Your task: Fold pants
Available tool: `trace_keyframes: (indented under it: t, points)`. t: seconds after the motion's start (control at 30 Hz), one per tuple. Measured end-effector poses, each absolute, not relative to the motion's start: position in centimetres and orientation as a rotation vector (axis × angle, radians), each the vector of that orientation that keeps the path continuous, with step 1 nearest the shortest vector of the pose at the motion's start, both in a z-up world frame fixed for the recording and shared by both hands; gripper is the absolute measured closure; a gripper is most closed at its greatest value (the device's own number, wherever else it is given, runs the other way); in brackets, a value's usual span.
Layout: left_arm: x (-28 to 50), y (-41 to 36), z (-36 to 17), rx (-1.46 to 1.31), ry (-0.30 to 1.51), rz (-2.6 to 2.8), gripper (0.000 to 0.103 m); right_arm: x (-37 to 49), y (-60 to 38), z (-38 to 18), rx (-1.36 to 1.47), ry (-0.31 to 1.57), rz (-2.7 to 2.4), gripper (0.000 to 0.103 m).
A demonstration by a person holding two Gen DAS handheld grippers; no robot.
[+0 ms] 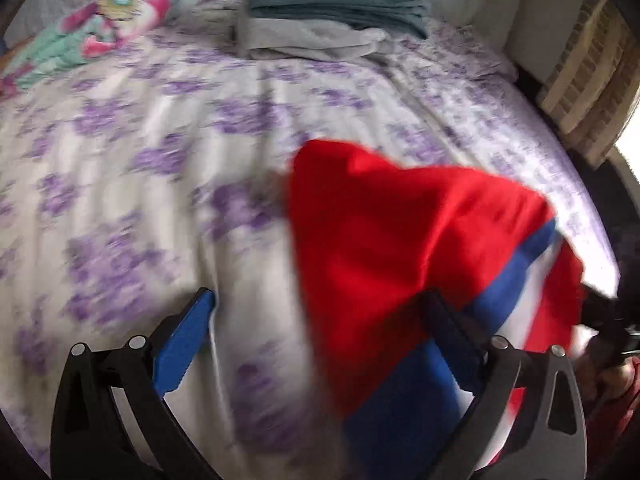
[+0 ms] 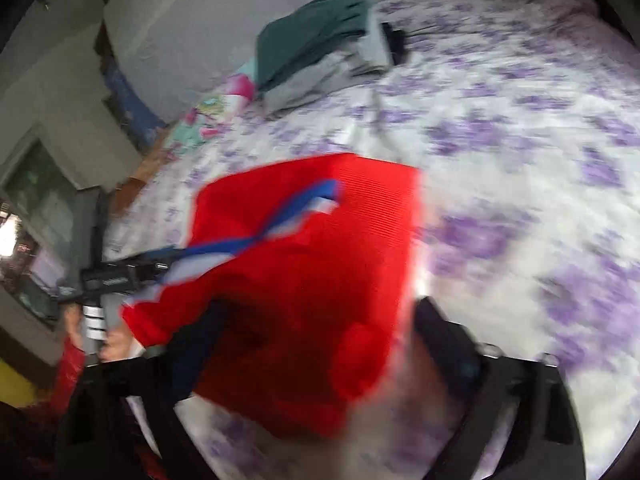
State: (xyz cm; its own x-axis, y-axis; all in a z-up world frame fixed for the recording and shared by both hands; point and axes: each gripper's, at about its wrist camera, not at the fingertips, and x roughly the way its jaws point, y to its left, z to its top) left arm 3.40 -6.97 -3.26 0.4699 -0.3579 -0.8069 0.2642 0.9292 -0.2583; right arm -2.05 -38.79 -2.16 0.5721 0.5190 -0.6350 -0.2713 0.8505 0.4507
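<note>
Red pants (image 1: 400, 232) with a blue and white side stripe (image 1: 508, 276) hang bunched over the purple-flowered bed sheet (image 1: 120, 152). My left gripper (image 1: 318, 298) is open wide: its left blue pad (image 1: 186, 340) is bare and the cloth drapes by the right finger (image 1: 452, 332). In the right wrist view the pants (image 2: 320, 260) fill the gap of my right gripper (image 2: 322, 304), which stands wide with no visible squeeze on the cloth. Both views are blurred. The left gripper (image 2: 164, 260), in a person's hand (image 2: 116, 344), sits at the stripe's end.
A stack of folded teal and grey clothes (image 1: 332, 12) lies at the far side of the bed, with a colourful pink and mint soft item (image 1: 120, 16) beside it. The bed's right edge (image 1: 576, 184) drops off next to a woven, brick-patterned surface (image 1: 584, 80).
</note>
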Motion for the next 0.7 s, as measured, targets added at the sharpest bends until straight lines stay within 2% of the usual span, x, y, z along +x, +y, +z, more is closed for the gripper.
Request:
trace_keyframes:
  t: [0.07, 0.1, 0.13, 0.17, 0.23, 0.27, 0.3, 0.33, 0.37, 0.4, 0.47, 0.6, 0.63, 0.67, 0.7]
  points:
    - [3.5, -7.1, -3.2, -0.133, 1.015, -0.372, 0.005, -0.9, -37.9, -2.5, 0.341, 0.847, 0.484, 0.026]
    - [3.4, -7.0, -3.1, -0.131, 1.005, -0.376, 0.007, -0.8, -37.6, -2.4, 0.339, 0.840, 0.487, 0.032]
    - [2.8, -7.0, -2.8, -0.131, 0.985, -0.400, 0.019, -1.0, -37.6, -2.2, 0.339, 0.834, 0.490, 0.038]
    - [2.2, -7.0, -2.6, -0.138, 0.974, -0.429, 0.034, -1.4, -37.4, -2.0, 0.335, 0.821, 0.484, 0.049]
    - [1.4, -7.4, -2.1, -0.112, 0.954, -0.457, 0.044, -2.3, -37.6, -1.5, 0.334, 0.786, 0.477, 0.054]
    - [1.0, -7.9, -1.8, -0.066, 0.930, -0.449, 0.045, -2.6, -37.7, -1.4, 0.335, 0.778, 0.486, 0.054]
    - [0.9, -8.3, -1.7, -0.032, 0.916, -0.443, 0.045, -2.9, -37.8, -1.3, 0.337, 0.775, 0.497, 0.049]
    - [0.8, -8.5, -1.8, -0.011, 0.909, -0.443, 0.045, -3.0, -38.0, -1.3, 0.355, 0.783, 0.521, 0.039]
    - [1.0, -8.4, -2.0, -0.012, 0.912, -0.447, 0.043, -3.0, -38.2, -1.4, 0.384, 0.802, 0.540, 0.017]
    - [1.3, -8.2, -2.1, -0.031, 0.925, -0.454, 0.041, -2.9, -38.3, -1.6, 0.415, 0.823, 0.554, 0.006]
    - [2.2, -7.3, -2.6, -0.101, 0.970, -0.465, 0.033, -2.8, -38.5, -1.7, 0.479, 0.847, 0.584, 0.004]
    - [2.4, -6.6, -3.1, -0.154, 1.001, -0.499, 0.031, -1.3, -39.9, -2.2, 0.659, 0.861, 0.609, 0.005]
    - [2.2, -6.6, -3.1, -0.148, 0.997, -0.499, 0.031, -0.9, -40.0, -2.4, 0.687, 0.854, 0.609, 0.007]
    - [1.9, -6.8, -3.1, -0.145, 0.993, -0.499, 0.032, -0.7, -39.8, -2.4, 0.667, 0.856, 0.600, 0.020]
    - [1.8, -6.9, -3.1, -0.143, 0.987, -0.498, 0.032, -0.3, -39.2, -2.5, 0.601, 0.866, 0.559, 0.038]
